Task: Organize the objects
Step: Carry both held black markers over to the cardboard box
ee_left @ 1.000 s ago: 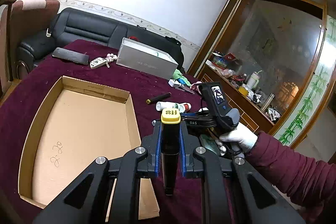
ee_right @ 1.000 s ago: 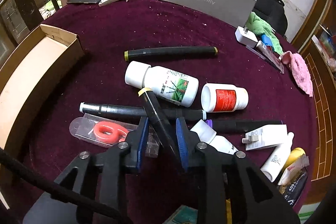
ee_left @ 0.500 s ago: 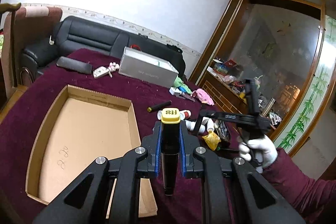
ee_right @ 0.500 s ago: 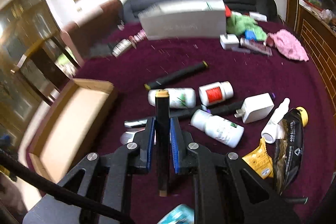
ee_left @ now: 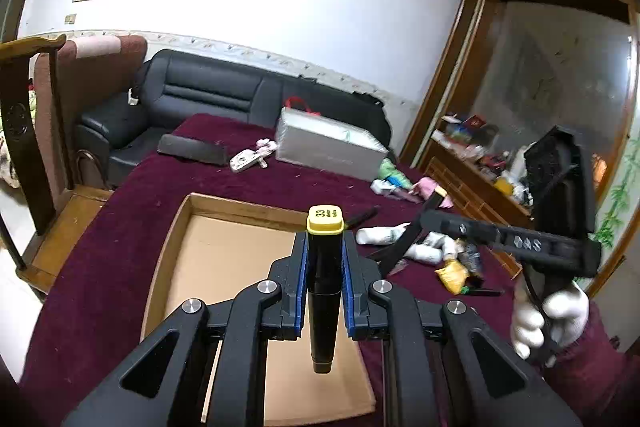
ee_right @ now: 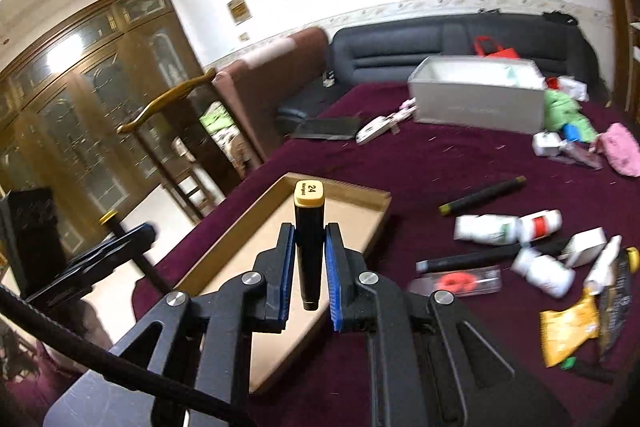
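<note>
My left gripper (ee_left: 324, 259) is shut on a black marker with a yellow cap marked 33 (ee_left: 325, 267) and holds it upright above the near right part of the open cardboard box (ee_left: 224, 251). My right gripper (ee_right: 308, 247) is shut on a black marker with a tan cap marked 24 (ee_right: 308, 239), raised above the same box (ee_right: 248, 247). The right gripper also shows in the left wrist view (ee_left: 404, 247), off to the right, held in a white-gloved hand. Loose markers (ee_right: 480, 195), white bottles (ee_right: 486, 229) and packets (ee_right: 568, 327) lie on the maroon tablecloth.
A grey shoebox (ee_right: 478, 95) stands at the table's far side, with a remote (ee_right: 376, 129) and a dark flat case (ee_right: 326, 129) to its left. A black sofa (ee_left: 208, 95) and a wooden chair (ee_left: 32, 131) border the table. A sideboard with clutter (ee_left: 480, 163) stands on the right.
My right gripper closed on the tan-capped marker, lifted it off the table and swung left over the box. My left gripper stayed shut on its marker and rose slightly.
</note>
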### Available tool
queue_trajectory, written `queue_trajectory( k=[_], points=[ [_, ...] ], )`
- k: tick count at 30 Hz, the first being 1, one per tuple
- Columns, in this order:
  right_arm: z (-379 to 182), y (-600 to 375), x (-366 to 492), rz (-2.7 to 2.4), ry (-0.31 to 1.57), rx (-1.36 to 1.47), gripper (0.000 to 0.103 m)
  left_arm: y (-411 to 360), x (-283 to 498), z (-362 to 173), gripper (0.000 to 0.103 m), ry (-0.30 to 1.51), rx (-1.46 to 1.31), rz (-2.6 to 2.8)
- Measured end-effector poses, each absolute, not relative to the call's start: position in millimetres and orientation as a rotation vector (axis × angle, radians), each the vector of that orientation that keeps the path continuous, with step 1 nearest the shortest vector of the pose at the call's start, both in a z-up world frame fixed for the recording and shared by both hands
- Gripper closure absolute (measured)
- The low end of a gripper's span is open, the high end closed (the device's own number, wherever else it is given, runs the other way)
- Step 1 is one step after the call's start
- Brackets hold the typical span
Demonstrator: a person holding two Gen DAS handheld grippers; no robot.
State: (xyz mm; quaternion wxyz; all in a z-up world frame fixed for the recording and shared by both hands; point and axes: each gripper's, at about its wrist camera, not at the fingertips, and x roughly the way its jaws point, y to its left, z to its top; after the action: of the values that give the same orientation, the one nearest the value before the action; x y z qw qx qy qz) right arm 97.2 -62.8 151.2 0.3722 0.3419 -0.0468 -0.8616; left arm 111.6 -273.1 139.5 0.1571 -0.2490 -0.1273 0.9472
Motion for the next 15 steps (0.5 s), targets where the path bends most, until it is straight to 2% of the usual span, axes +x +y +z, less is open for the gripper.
queue_trajectory(
  k=[8, 15],
  points=[
    [112.7, -109.1, 66.1, -2.171, -0.111, 1.016, 0.090, -277.6, 47.2, 104.3, 0.091, -0.353, -0.924, 2.708],
    [90.8, -114.4, 16.7, -2.190, -0.201, 1.122, 0.090, -286.8, -20.6, 70.5, 0.091, -0.457, -1.131, 2.634]
  ],
)
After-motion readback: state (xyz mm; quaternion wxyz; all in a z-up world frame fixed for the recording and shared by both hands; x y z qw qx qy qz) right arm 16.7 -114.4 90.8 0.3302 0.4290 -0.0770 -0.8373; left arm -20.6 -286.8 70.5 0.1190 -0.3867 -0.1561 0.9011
